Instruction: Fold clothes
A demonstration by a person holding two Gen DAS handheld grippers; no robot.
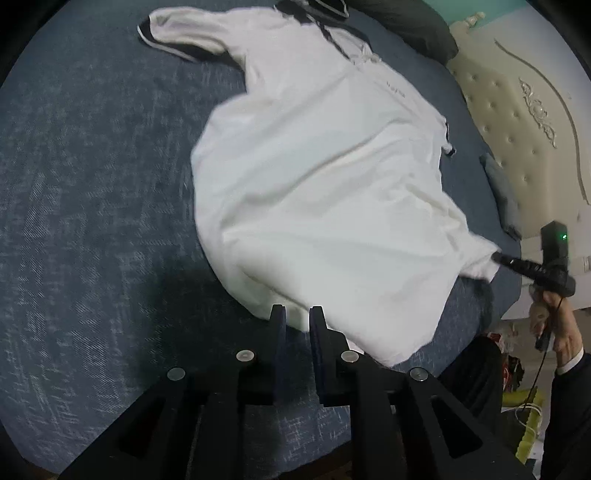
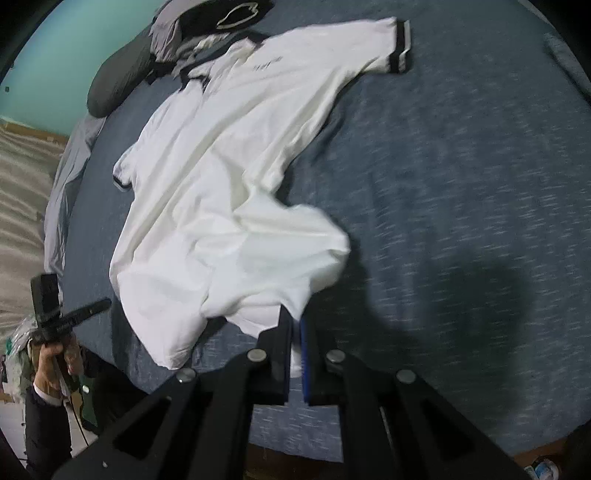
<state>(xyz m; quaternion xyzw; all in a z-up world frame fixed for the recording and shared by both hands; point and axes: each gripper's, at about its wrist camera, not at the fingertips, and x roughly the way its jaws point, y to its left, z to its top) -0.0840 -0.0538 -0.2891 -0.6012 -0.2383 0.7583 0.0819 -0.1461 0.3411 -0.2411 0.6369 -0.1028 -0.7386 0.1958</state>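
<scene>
A white polo shirt [image 1: 314,166] with a dark collar and dark-banded cuffs lies spread on the blue bed, collar far from me. My left gripper [image 1: 297,312] hangs just over the near hem, slightly open, with only bedspread showing in the narrow gap. In the right wrist view the shirt [image 2: 207,184] bunches up toward my right gripper [image 2: 295,317], which is shut on a corner of the hem, white cloth pinched between its pads. The left wrist view shows the right gripper [image 1: 496,256] biting the shirt's right corner. The left gripper [image 2: 107,303] sits beside the other hem corner, apart from it.
The blue bedspread [image 2: 461,184] stretches wide on both sides of the shirt. A dark pillow [image 2: 118,85] and a dark garment [image 2: 221,14] lie by the collar. A cream tufted headboard [image 1: 517,122] borders one side, a grey blanket [image 2: 66,173] hangs at that edge. Clutter lies on the floor [image 1: 524,417].
</scene>
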